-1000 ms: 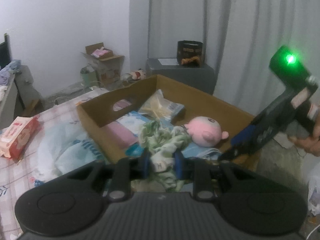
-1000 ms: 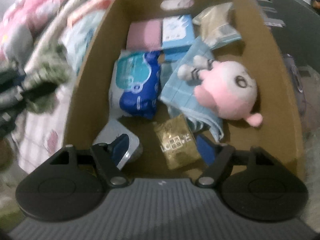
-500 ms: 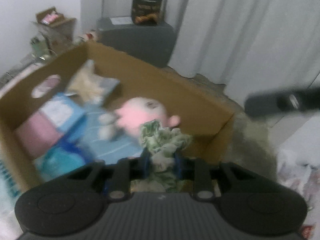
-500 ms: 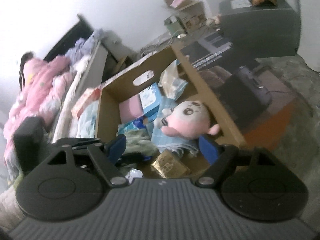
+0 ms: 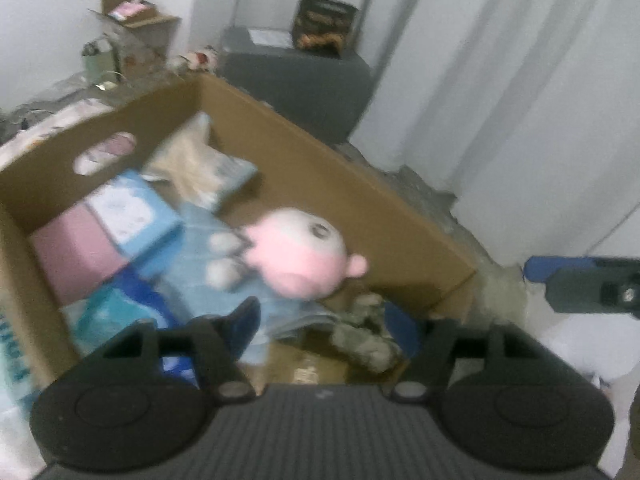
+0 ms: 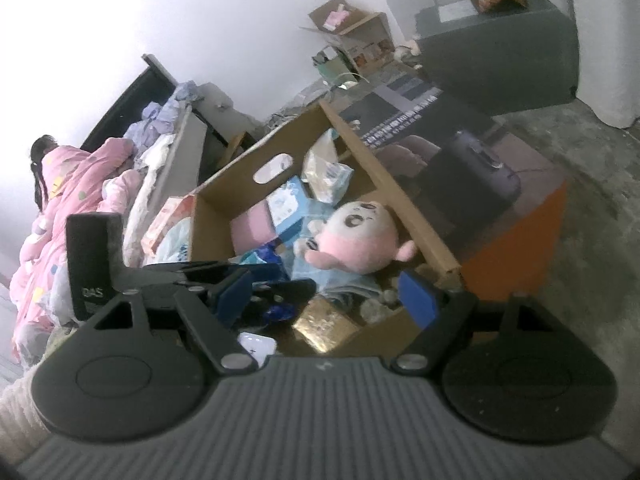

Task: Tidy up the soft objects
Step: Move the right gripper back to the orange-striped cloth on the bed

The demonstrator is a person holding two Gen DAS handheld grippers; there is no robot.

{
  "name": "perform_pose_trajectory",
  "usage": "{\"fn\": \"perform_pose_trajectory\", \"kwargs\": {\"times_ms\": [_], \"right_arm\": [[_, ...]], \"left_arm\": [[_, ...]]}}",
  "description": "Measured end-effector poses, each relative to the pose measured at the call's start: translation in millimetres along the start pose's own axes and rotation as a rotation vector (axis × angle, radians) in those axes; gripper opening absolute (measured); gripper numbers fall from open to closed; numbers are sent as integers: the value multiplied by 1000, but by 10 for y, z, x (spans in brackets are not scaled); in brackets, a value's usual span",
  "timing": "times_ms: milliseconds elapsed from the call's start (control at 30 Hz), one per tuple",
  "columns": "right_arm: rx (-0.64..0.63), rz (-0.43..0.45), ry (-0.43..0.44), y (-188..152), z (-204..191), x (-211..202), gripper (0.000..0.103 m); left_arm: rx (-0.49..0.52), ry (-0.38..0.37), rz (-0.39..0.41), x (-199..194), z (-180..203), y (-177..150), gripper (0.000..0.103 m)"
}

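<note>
While left gripper gapes, green cloth (crumpled) hugs box wall.

Your left black two-finger gripper with blue pads tilts steeply downward, and its jaws have just been opening, now parted wide with nothing pressed between them. Your right black gripper with blue pads also angles down, jaws spread wide and holding nothing, the two tools close together.
</note>
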State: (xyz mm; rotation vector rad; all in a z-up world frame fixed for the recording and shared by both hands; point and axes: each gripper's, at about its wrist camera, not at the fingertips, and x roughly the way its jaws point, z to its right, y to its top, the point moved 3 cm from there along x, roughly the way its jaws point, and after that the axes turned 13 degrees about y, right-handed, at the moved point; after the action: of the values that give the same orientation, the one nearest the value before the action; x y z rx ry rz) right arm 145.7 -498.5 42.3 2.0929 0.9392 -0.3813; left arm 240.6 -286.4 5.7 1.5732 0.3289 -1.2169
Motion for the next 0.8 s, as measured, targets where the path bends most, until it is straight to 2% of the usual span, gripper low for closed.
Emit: {"fn": "perform_pose_trajectory", "kwargs": {"times_ms": [233, 367, 500, 700, 800], "right_arm": [[-57, 3, 51, 55, -385, 89, 81], [-92, -18, 106, 50, -688, 253, 81], [-132, -72, 195, -19, -1106, 611, 81], [-181, -182, 327, -245, -1837, 1342, 81], [-201, -239, 382, -416, -2221, 1722, 81]], "left_arm": [[-70, 78, 114, -769, -612, -116, 82], [-131, 176, 186, -1262, -1123, -372, 86], [-247, 284, 242, -1656, -1703, -734, 88], [-419, 404, 222, -1868, -2412, -1397, 88], [-476, 422, 188, -1830, -2626, -1705, 88]]}}
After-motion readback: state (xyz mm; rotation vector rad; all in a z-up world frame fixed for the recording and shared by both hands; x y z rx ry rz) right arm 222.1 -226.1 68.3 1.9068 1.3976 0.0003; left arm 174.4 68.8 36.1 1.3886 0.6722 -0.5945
